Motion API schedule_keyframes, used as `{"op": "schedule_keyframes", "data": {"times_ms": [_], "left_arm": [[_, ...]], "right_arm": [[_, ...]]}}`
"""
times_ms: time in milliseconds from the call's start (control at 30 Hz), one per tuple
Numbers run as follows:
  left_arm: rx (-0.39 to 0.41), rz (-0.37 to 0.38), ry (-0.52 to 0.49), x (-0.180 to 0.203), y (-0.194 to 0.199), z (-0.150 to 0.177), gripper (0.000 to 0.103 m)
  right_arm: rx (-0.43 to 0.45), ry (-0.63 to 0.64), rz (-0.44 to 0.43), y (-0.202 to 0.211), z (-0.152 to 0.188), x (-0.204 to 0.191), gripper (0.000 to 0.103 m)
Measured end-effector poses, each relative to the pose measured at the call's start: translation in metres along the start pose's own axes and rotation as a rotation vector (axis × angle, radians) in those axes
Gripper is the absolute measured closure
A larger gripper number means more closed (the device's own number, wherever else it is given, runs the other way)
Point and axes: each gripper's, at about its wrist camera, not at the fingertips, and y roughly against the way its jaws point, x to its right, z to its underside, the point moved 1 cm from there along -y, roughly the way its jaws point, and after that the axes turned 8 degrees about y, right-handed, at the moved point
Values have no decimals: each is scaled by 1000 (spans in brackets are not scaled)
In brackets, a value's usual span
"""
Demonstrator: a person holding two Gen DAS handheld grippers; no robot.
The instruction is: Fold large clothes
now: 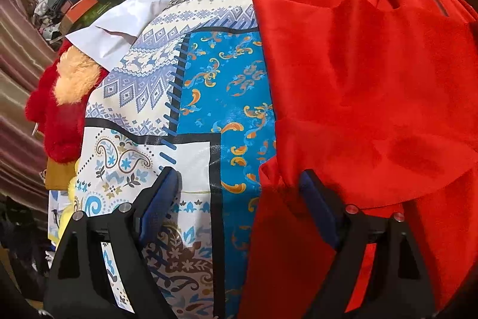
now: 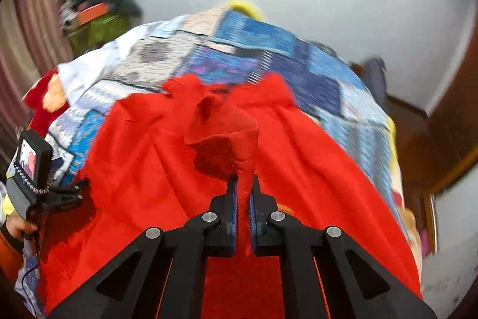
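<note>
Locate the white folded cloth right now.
In the left wrist view, the white folded cloth lies upper left on the patchwork bedspread, just above the red plush toy.

both wrist views angled down, close, sharing red garment (image 1: 358, 79)

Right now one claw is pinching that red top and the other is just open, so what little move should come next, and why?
Probably the left gripper should close on the near edge of the red garment. Its jaws stand open over that edge on the patterned bedspread, while the right gripper already pinches a bunched fold. Two grips would likely let the cloth be spread for folding.
</note>
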Motion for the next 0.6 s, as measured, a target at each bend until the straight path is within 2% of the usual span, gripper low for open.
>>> {"op": "schedule_keyframes", "data": {"times_ms": [167,300,333,433,600], "left_arm": [[-30,-25,23,1,-3,-5,19],[-43,-45,26,4,-5,-6,16],[-47,-53,22,5,-6,-6,16],[-54,-65,14,7,-8,-6,14],[-53,-97,-18,12,-11,-4,11]], "right_arm": [[-47,-67,41,0,46,47,99],[-110,-124,66,-15,80,78,99],[-129,-129,57,-21,86,83,99],[-138,-96,116,-29,99,90,98],[-205,-87,109,-45,110,97,98]]}}
